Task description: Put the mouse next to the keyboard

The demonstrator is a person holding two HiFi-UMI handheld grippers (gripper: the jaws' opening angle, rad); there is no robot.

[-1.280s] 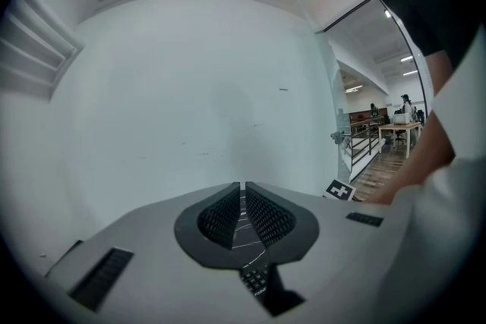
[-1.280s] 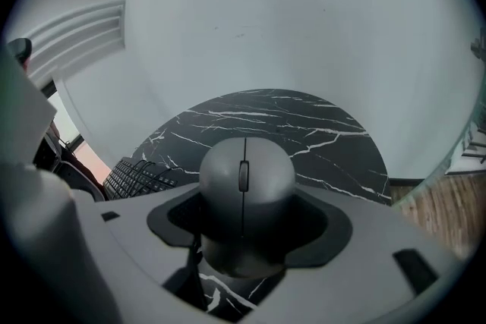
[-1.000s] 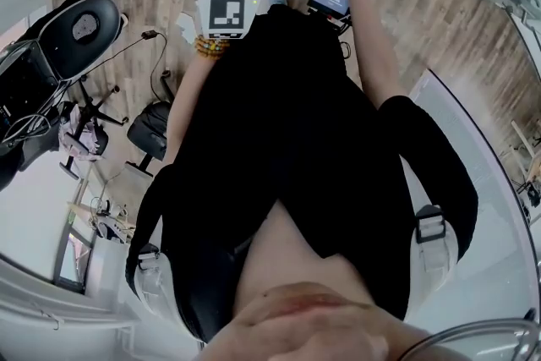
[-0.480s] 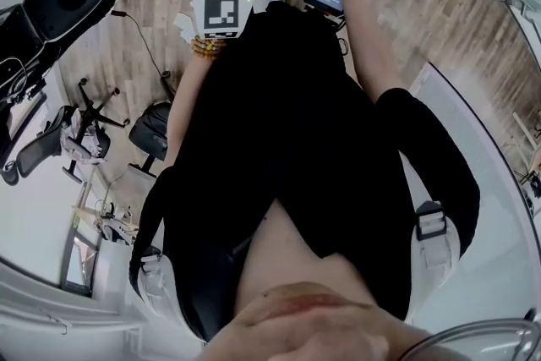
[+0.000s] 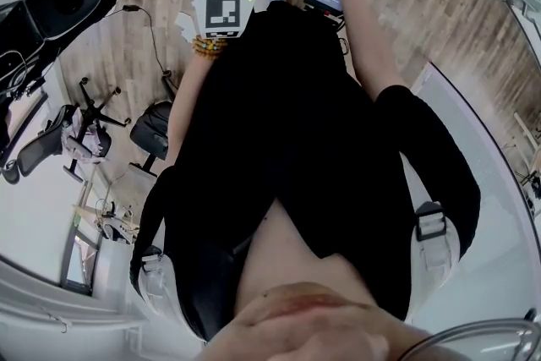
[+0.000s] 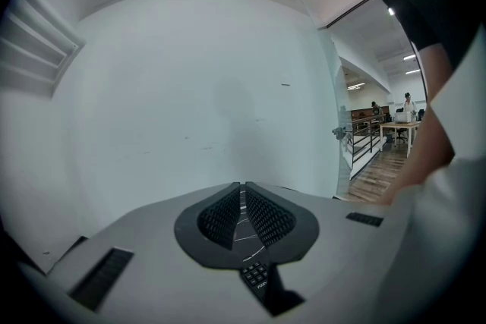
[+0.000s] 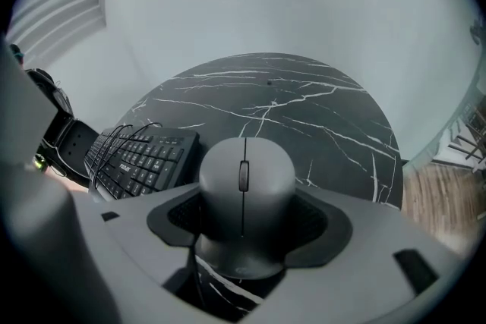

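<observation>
Between the jaws of our right gripper (image 7: 244, 228) we pinch the grey mouse (image 7: 244, 186) over the black marbled table (image 7: 304, 110), the keyboard (image 7: 140, 159) near its left. Our left gripper (image 6: 243, 220) has its jaws pressed together, empty, facing a white wall (image 6: 190, 87).

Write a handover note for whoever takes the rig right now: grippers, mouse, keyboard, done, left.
Left gripper: jaws together, nothing between them, pointed at a pale wall.
Right gripper: shut on the mouse, one jaw on each side.
Keyboard: on the black marble table, to the left of the mouse in the right gripper view, with a thin cable lying across it.
Done: mouse gripped and brought over the table near the keyboard's end. Whether it touches the table cannot be told.
Left: set the mouse down beside the keyboard, open the right jaws, back off.
</observation>
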